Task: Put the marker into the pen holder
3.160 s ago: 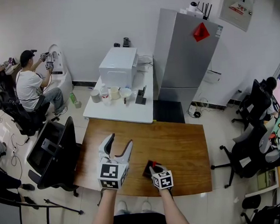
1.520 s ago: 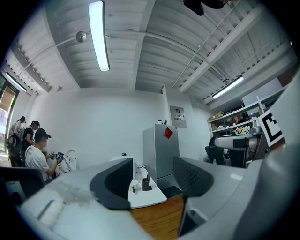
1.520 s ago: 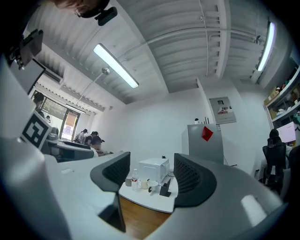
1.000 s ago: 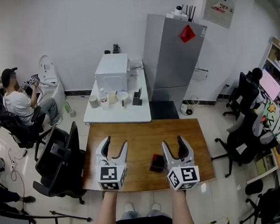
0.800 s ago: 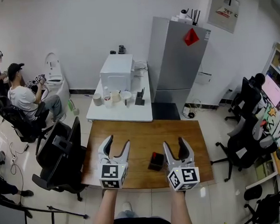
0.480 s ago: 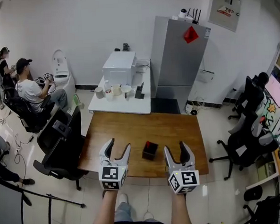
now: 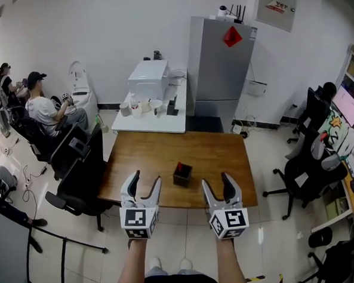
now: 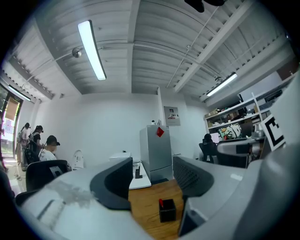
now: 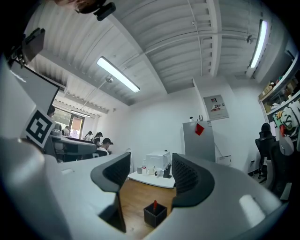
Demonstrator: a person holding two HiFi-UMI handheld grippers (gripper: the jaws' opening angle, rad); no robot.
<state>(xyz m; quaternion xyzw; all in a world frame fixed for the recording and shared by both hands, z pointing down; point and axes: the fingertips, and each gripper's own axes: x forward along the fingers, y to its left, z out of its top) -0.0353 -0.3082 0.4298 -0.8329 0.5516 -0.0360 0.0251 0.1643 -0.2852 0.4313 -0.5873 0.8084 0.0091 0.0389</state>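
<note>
Standing upright, red marker (image 9: 154,205) pokes up from pen holder (image 9: 154,217)

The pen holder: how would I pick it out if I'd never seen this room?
Find the brown wooden table near the tall grey fridge. On it stands a small black open-topped box, the pen holder. It is the only thing on that table, and a red marker sticks up inside it.

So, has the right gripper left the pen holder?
Yes. The right gripper pulled back from the pen holder, to its right, at the table's near edge.
</note>
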